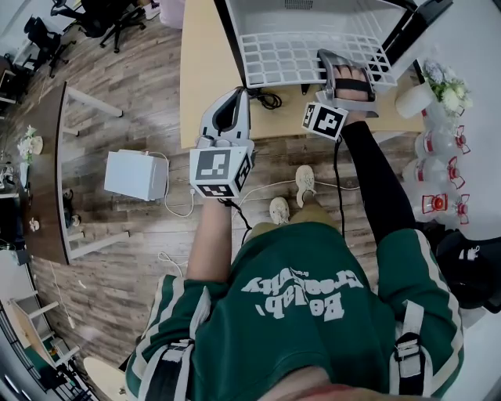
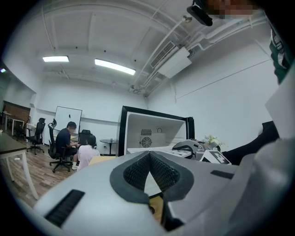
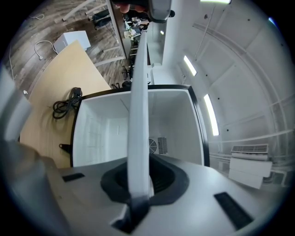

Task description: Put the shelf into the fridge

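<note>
Step in hand: insertion. Shelf (image 1: 290, 56) lies at fridge (image 1: 232, 39) mouth, 12 o'clock from me, likely partly inside. My right gripper (image 1: 335, 59) clamped on shelf's front rim, 1 o'clock. My left gripper (image 1: 232, 95) closed, empty, off at 11 o'clock.

Next: hold shelf level, find side ledges, push straight in.

Only right gripper view shows rim edge-on between pads and bare interior beyond. Only head view shows grid lying flat.

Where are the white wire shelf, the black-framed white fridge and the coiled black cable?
white wire shelf (image 1: 290, 56), head view, middle of its grid.
black-framed white fridge (image 1: 344, 17), head view, bare white interior.
coiled black cable (image 1: 270, 99), head view, its loops.
</note>
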The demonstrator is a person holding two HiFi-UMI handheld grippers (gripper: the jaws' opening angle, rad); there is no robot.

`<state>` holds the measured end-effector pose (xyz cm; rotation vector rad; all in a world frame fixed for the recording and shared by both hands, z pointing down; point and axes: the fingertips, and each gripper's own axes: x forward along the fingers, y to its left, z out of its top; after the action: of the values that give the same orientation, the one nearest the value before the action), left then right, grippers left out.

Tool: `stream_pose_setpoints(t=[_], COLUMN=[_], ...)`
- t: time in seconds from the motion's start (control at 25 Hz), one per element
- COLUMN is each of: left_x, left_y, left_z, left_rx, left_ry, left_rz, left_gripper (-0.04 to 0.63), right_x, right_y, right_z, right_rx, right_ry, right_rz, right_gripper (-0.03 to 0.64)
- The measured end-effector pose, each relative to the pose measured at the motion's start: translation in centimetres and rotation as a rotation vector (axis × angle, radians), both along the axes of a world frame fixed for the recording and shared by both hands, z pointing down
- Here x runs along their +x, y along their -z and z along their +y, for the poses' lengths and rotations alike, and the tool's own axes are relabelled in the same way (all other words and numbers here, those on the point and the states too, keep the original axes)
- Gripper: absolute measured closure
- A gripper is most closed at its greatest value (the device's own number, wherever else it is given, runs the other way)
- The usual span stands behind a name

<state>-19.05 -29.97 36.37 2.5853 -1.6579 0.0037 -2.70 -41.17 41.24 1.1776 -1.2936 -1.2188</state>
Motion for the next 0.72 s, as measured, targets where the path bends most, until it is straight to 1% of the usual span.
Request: stream_pose_setpoints(t=[0.28, 0.52, 0.72], left_x=[0.2, 0.2, 0.1], left_y=[-0.2, -0.2, -0.2], left_z=[-0.4, -0.7, -0.9], left_rx=[-0.005, -0.006, -0.004], left_ry=[-0.006, -0.009, -0.006], left_rz=[0.001, 0.001, 0.002], left_gripper=[0.595, 0.594, 0.595], right_x=[-0.1, -0.3, -0.2], right_y=[-0.7, -0.6, -0.8], right_z=[-0.5, -1.2, -1.7], right_rx=[-0.010, 0.007, -0.002], right_ry=[-0.016, -0.045, -0.057], right_rz=[0.015, 0.015, 0.014], right_gripper=[0.586, 0.586, 0.586])
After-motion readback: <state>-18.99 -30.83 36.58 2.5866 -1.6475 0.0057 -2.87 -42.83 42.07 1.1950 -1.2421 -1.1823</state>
